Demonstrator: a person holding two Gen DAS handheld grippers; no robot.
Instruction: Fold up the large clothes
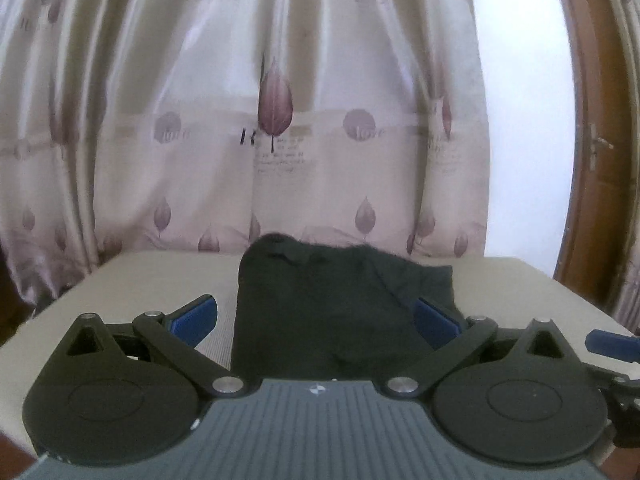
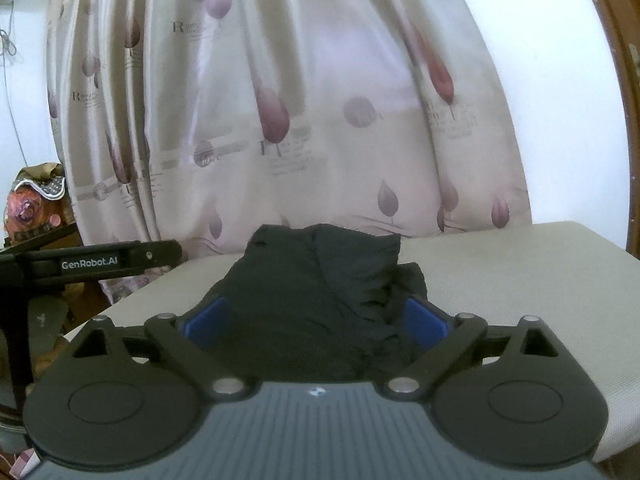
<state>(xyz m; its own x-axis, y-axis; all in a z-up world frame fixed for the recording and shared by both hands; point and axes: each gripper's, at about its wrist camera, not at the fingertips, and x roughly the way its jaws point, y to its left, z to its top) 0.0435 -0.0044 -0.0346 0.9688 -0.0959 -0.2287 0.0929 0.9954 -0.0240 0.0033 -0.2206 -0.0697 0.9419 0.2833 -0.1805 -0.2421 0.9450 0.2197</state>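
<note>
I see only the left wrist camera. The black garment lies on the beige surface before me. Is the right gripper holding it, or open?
Observer: The right gripper is open. Its blue pads stand wide on either side of the black garment, not clamped.
Operator: Is the cloth smooth near it?
Observer: No, its right part is rumpled into small folds.
Operator: What is off the left edge of the beige surface?
Observer: A floral bundle.
</note>
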